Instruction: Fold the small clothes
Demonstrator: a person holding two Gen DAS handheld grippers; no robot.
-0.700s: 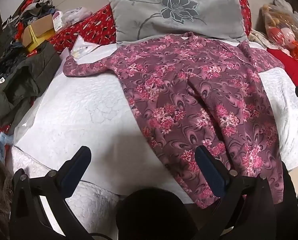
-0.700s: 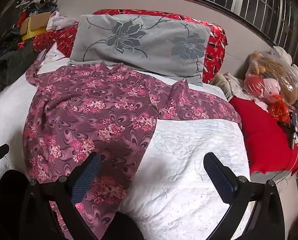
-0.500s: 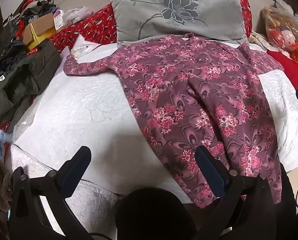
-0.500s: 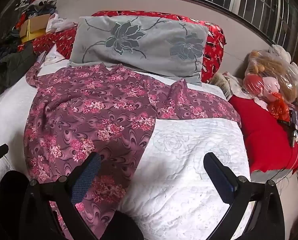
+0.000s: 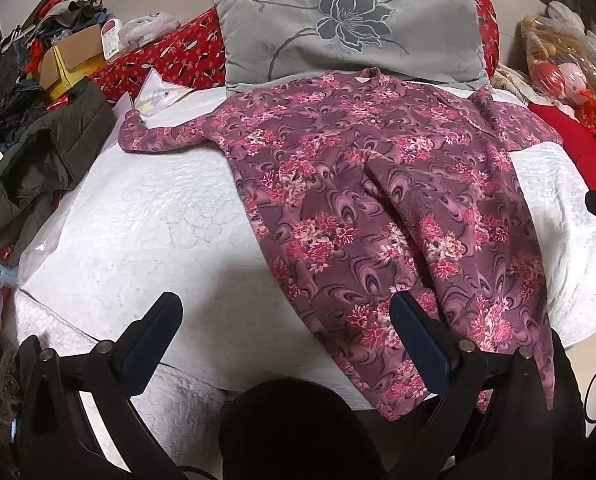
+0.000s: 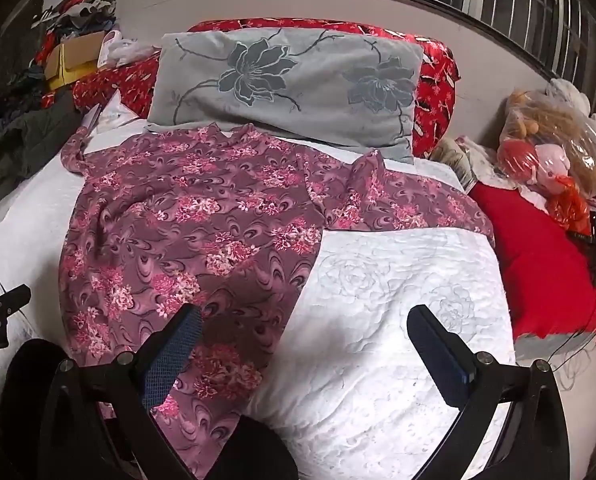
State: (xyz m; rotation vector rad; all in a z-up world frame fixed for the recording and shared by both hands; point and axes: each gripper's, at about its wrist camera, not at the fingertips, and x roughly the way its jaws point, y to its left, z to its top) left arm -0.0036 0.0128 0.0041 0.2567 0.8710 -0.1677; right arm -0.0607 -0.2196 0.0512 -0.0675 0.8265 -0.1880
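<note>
A purple long-sleeved top with pink flowers (image 5: 377,200) lies spread flat on the white quilted bed (image 5: 158,232), collar toward the pillow, hem hanging over the near edge. It also shows in the right wrist view (image 6: 202,232), with its right sleeve (image 6: 409,208) stretched across the quilt. My left gripper (image 5: 286,312) is open and empty above the near edge, at the top's left hem. My right gripper (image 6: 303,328) is open and empty, its left finger over the top's right side.
A grey flowered pillow (image 5: 349,32) leans on a red bolster (image 6: 433,92) at the head. A dark green jacket (image 5: 46,168) and boxes lie left. A red cloth (image 6: 537,264) and bagged soft toys (image 6: 553,148) lie right.
Both grippers have drifted slightly, so the top and the pillow sit a little lower in both views. The top has not moved and both grippers stay open.
</note>
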